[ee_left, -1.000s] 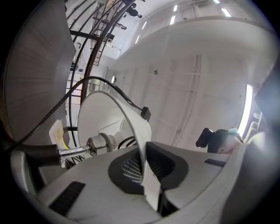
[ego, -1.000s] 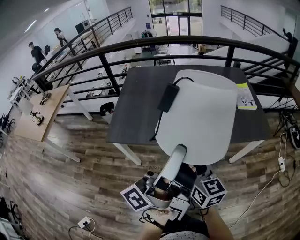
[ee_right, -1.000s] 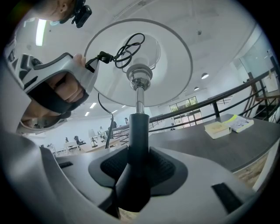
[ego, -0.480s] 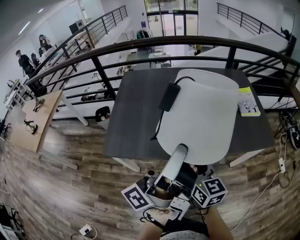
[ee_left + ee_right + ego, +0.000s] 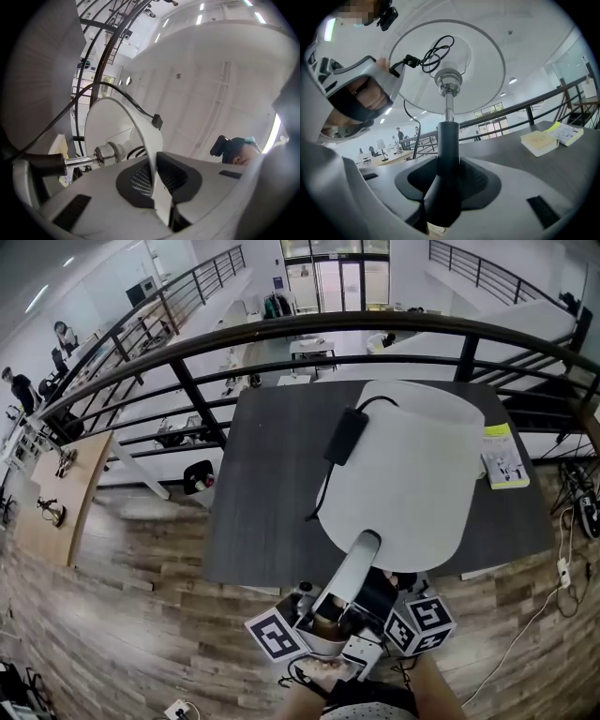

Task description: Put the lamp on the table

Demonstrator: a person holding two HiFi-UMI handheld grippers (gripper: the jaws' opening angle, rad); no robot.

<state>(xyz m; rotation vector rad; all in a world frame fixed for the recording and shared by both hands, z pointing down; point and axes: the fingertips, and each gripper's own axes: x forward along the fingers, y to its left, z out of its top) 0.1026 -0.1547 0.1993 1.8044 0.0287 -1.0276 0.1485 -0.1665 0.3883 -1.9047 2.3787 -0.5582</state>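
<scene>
Jaws clamped: left gripper [image 5: 157,180] on shade [image 5: 143,133] rim | right gripper [image 5: 447,185] on stem [image 5: 448,140] | lamp [image 5: 403,474] aloft by table [image 5: 272,493]

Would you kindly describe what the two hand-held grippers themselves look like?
The left hand-held gripper and the right hand-held gripper are pale grey moulded shells with dark ribbed pads at the jaws. Each bears a white cube with black square markers.
</scene>
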